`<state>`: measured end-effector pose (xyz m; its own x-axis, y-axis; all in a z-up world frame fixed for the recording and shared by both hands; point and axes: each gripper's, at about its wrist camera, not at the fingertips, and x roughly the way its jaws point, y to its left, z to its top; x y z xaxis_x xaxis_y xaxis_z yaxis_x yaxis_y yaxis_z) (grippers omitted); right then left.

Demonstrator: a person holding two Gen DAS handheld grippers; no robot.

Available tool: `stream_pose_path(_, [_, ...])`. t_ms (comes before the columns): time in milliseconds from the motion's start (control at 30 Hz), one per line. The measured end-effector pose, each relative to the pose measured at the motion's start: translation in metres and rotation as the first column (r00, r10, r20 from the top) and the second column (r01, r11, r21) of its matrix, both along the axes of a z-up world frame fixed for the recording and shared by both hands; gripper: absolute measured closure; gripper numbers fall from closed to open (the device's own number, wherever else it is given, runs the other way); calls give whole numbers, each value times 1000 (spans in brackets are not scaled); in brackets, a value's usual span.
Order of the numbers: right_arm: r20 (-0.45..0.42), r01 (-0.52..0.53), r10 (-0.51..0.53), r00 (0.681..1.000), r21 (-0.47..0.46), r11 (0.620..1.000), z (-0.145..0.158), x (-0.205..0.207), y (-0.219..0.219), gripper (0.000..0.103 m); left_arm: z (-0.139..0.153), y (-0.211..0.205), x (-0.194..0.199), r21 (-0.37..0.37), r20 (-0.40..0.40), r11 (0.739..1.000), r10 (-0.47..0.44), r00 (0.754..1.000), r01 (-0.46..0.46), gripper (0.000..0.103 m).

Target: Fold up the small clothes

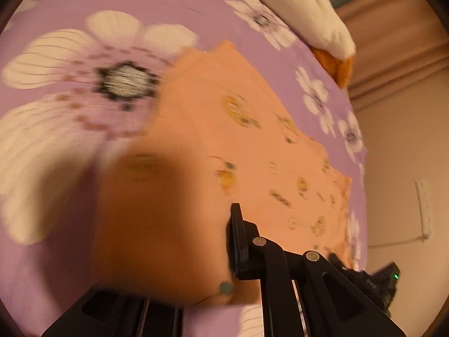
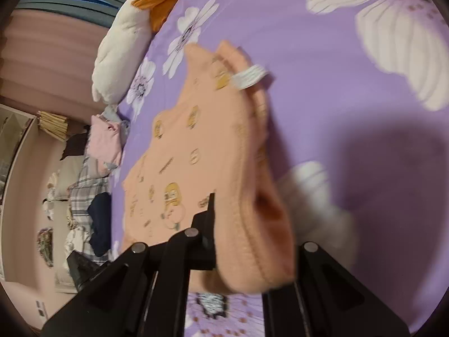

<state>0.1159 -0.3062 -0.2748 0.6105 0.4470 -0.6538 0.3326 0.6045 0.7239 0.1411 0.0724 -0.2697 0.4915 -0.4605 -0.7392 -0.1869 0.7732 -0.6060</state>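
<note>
A small peach garment (image 1: 224, 146) with cartoon prints lies on the purple flowered bedsheet (image 1: 70, 14). My left gripper (image 1: 224, 241) is shut on one edge of it and lifts that part, which hides the left finger. In the right wrist view the same garment (image 2: 202, 146) shows with a white ribbed cuff (image 2: 249, 77) at its far end. My right gripper (image 2: 241, 224) is shut on its near hem, and the cloth drapes over the right finger.
A white pillow (image 1: 303, 8) and an orange cushion (image 1: 336, 67) lie at the bed's edge. A pile of other clothes (image 2: 103, 140) sits at the bed's far side, with more on the floor (image 2: 84, 210). A wall with a socket (image 1: 423, 207) is to the right.
</note>
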Motion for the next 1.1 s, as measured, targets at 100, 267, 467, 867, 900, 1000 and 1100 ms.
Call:
stream_pose_path(100, [11, 27, -26, 1000, -80, 996, 11, -14, -14, 90, 5, 30, -15, 6, 8, 999, 41, 999, -41, 91])
stream_pose_path(267, [-34, 100, -108, 994, -190, 977, 15, -24, -48, 90, 27, 88, -35, 147, 44, 964, 217, 975, -221, 91])
stream_pose_path(467, [61, 129, -117, 991, -289, 949, 58, -9, -57, 87, 67, 78, -7, 261, 207, 945, 144, 968, -197, 91])
stream_pose_path(867, [123, -102, 160, 979, -379, 920, 44, 84, 19, 86, 25, 11, 35, 418, 252, 908, -73, 965, -41, 91])
stream_pose_path(900, [99, -124, 175, 980, -385, 914, 43, 89, 23, 86, 21, 13, 35, 389, 258, 919, -43, 965, -63, 91])
stream_pose_path(1000, [102, -133, 194, 976, -428, 894, 36, 93, 31, 86, 12, 8, 45, 410, 226, 911, -61, 972, -38, 91])
stream_pose_path(1100, [39, -158, 194, 980, -432, 888, 19, 102, 30, 94, 12, 7, 44, 431, 229, 902, -72, 971, -35, 91])
